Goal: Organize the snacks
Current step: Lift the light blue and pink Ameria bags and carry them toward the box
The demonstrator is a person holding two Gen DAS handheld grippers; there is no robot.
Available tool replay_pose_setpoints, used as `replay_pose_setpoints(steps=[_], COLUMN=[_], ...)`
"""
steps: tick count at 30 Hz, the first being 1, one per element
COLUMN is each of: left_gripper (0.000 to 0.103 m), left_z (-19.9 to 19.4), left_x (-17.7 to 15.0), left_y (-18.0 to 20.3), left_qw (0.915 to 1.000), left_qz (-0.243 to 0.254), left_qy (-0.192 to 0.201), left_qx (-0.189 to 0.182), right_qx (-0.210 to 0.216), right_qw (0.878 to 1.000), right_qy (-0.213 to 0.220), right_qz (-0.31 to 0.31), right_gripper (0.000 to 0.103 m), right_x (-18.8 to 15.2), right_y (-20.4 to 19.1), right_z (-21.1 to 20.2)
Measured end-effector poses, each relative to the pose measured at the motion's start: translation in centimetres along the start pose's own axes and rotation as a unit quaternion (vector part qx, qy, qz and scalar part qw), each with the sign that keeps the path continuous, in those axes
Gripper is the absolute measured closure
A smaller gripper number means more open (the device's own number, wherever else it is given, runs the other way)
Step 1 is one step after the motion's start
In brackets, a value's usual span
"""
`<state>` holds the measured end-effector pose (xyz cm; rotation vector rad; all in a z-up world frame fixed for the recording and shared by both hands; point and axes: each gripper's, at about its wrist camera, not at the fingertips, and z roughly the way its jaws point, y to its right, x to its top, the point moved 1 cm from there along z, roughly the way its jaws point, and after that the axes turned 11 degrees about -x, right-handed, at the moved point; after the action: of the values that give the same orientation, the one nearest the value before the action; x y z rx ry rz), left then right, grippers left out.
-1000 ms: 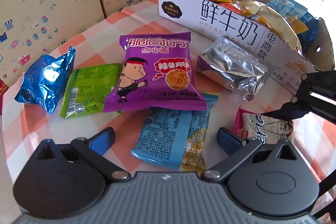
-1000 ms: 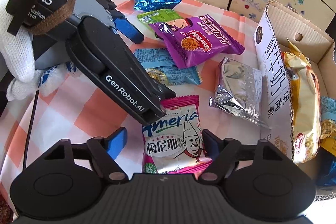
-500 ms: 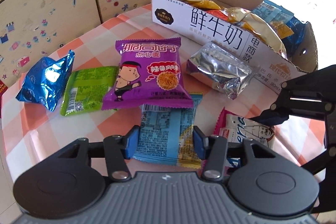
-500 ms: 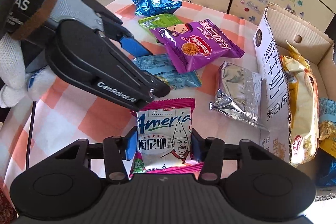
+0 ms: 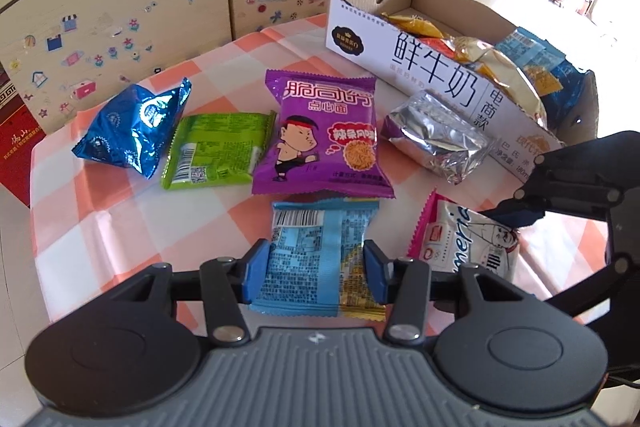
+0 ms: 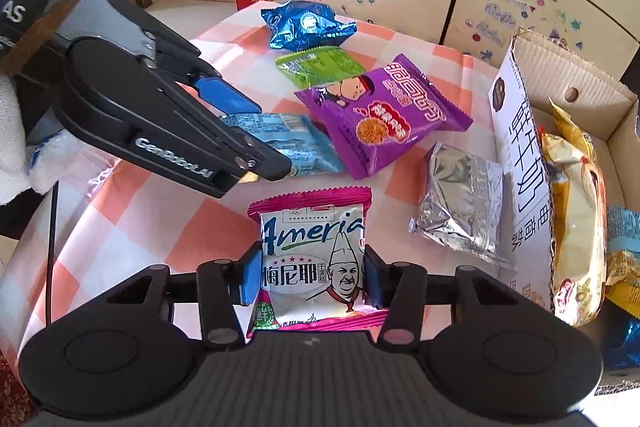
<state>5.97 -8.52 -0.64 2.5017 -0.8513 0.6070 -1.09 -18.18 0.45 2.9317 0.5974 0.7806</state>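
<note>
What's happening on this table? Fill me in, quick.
A person is sorting snack packets into a cardboard milk box, with a handheld gripper in each hand. The left gripper has just closed on a light blue snack packet. The right gripper has just closed on a pink-edged Ameria cake packet. On the checked tablecloth lie a purple noodle snack packet, a green packet, a dark blue foil packet and a silver foil packet. The box already holds several snacks.

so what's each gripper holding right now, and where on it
The left gripper clamps the light blue packet by its side edges; the right gripper clamps the pink-edged packet the same way.
</note>
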Motion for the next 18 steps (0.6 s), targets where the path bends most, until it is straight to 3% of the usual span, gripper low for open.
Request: replay_pose_setpoints(steps=[7, 14, 17, 18], left_gripper=[0.055, 0.041, 0.041, 0.048], left_z=[-0.3, 1.1, 1.4, 1.4], left_x=[-0.9, -1.9, -1.9, -1.9], left_y=[0.1, 0.0, 0.4, 0.5], left_qw=[0.9998, 0.999, 0.9988, 0.9988], left_qz=[0.008, 0.028, 0.038, 0.041], left_qy=[-0.02, -0.031, -0.022, -0.02], left_qx=[0.006, 0.02, 0.022, 0.02], right_qx=[-0.006, -0.01, -0.013, -0.014], right_qw=[1.0, 1.0, 1.0, 1.0], right_qy=[-0.001, -0.008, -0.011, -0.011], right_qz=[0.004, 0.002, 0.003, 0.003], right_gripper=[0.047, 0.047, 0.047, 0.047], right_x=[0.0, 0.2, 0.1, 0.1], right_y=[0.0, 0.0, 0.1, 0.1], right_z=[0.0, 0.5, 0.7, 0.7])
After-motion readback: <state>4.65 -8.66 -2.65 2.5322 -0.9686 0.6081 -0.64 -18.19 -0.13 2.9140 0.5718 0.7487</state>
